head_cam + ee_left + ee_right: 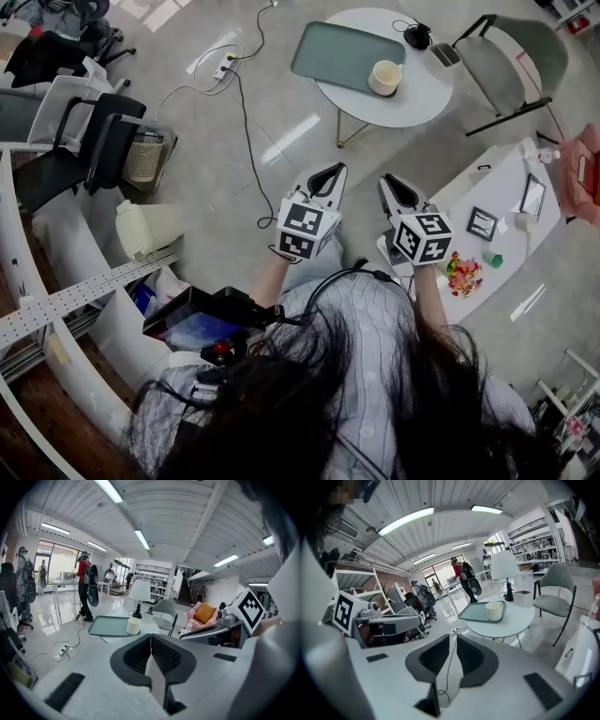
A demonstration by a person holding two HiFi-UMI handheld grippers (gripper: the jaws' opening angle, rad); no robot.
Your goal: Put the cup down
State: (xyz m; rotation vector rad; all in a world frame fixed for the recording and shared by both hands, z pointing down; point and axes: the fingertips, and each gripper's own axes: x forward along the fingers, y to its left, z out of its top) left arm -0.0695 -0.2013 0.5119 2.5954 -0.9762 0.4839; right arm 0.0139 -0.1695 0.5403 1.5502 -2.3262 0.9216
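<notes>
Ahead of me, on the round desk [417, 105], the cup [384, 77] stands upright near the desk's middle, at the right end of the green tray [333, 49]. Whether it sits in the tray or just beside its rim I cannot tell. Both my grippers hang over the floor [225, 178], well apart from the desk's near edge and from the cup. My left gripper [330, 174] has its fingers [136, 656] clenched, tips touching, nothing between them. My right gripper [395, 186] has its fingers [433, 656] released by a narrow gap, through which the floor and a cable [449, 667] show; it grips nothing. A grey chair [514, 56] stands by the desk's right edge.
</notes>
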